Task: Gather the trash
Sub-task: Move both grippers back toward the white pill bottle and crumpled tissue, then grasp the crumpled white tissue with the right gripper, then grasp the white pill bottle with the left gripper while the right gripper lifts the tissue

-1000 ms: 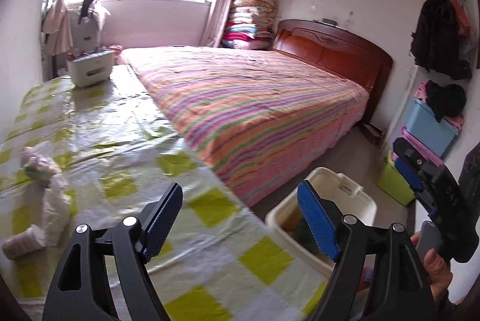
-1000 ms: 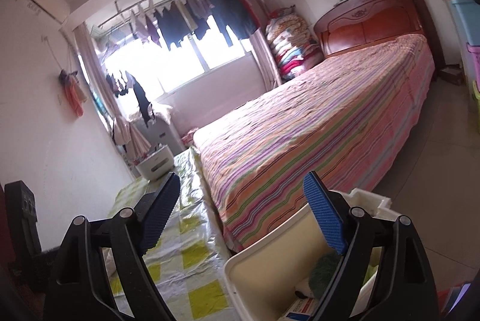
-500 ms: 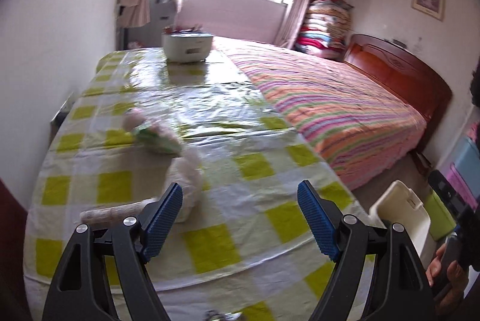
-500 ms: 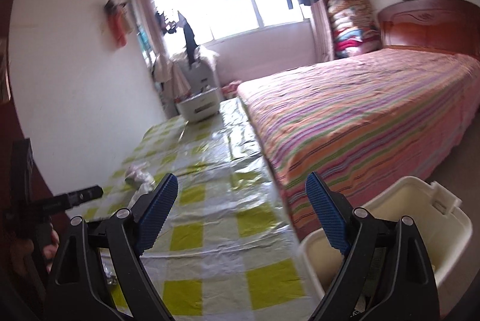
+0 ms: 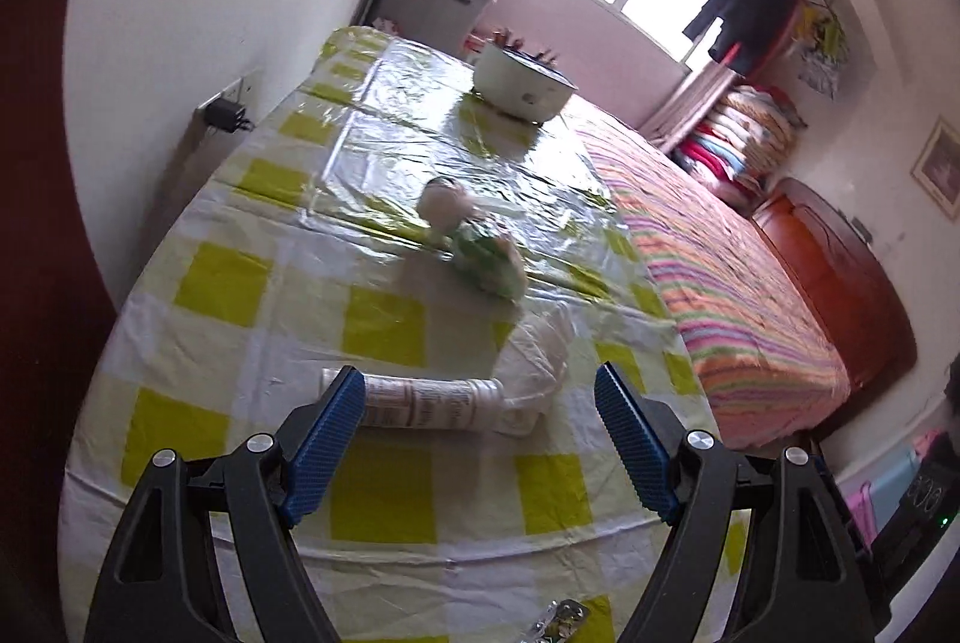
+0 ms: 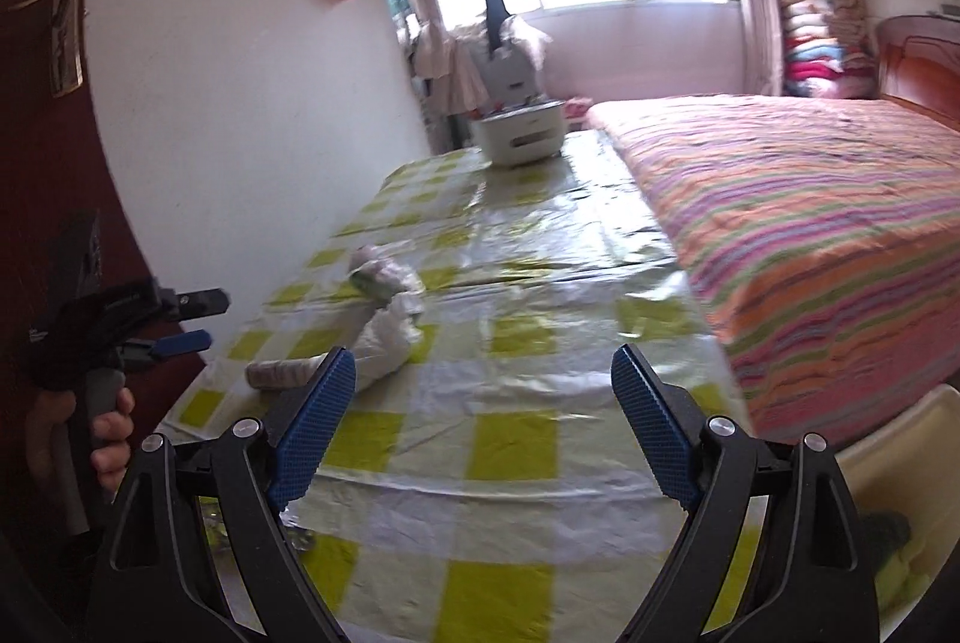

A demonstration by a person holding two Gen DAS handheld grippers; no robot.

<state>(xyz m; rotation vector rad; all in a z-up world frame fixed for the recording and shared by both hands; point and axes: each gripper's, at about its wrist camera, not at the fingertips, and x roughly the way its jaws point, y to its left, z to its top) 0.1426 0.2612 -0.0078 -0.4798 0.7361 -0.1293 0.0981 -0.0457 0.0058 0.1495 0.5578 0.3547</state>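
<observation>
- The left gripper, black-armed with blue ribbed pads, stands wide apart and empty at the bottom of the left wrist view, above the near part of the table.
- The right gripper is likewise spread wide and holds nothing; the left gripper also shows at the left edge of the right wrist view, held in a hand.
- A white cylindrical bottle with a printed label lies on its side just beyond the left pads, mid-frame.
- A crumpled white plastic bag touches the bottle's right end.
- Further up the frame sit a green-and-white crumpled wrapper and a pale wad, both blurred.
- All lie on a yellow-and-white checked tablecloth under clear film.
- A cream plastic bin sits at the lower right of the right wrist view, with something dark green inside.
- A white round-cornered box stands at the table's far end.
- A striped bed runs along the table's right side.
</observation>
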